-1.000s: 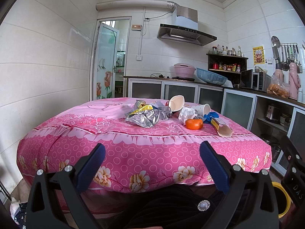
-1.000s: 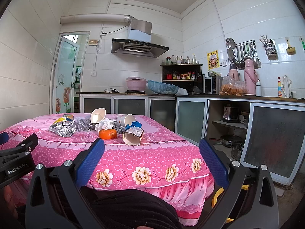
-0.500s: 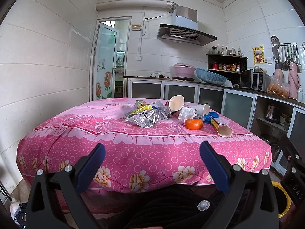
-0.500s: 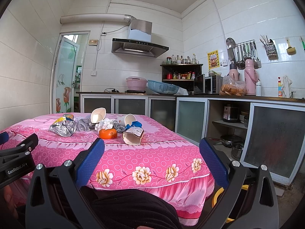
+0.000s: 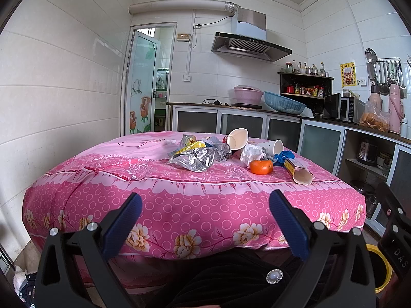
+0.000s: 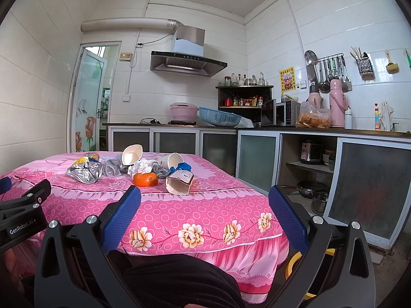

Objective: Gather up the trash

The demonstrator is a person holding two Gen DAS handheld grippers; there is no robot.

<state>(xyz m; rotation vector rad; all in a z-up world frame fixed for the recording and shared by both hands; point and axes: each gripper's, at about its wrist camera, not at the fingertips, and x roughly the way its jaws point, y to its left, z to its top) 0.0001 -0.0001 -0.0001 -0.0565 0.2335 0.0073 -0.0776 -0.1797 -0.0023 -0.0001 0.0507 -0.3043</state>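
Note:
A heap of trash lies on the pink-clothed table (image 5: pixel 179 205): a crumpled foil bag (image 5: pixel 195 157), tipped paper cups (image 5: pixel 237 138), a white paper wad (image 5: pixel 251 154), an orange (image 5: pixel 261 166), a blue scrap (image 5: pixel 281 157) and an open carton (image 5: pixel 299 170). The same foil bag (image 6: pixel 84 172), orange (image 6: pixel 145 179) and carton (image 6: pixel 179 182) show in the right wrist view. My left gripper (image 5: pixel 205 220) and right gripper (image 6: pixel 205 218) are both open and empty, held low in front of the table, well short of the trash.
A yellow-rimmed bin (image 5: pixel 382 269) stands on the floor right of the table, also the bin (image 6: pixel 295 261) in the right view. Kitchen cabinets (image 6: pixel 257 164) run along the back and right walls. A person's dark-clothed lap (image 6: pixel 167 282) is below the grippers.

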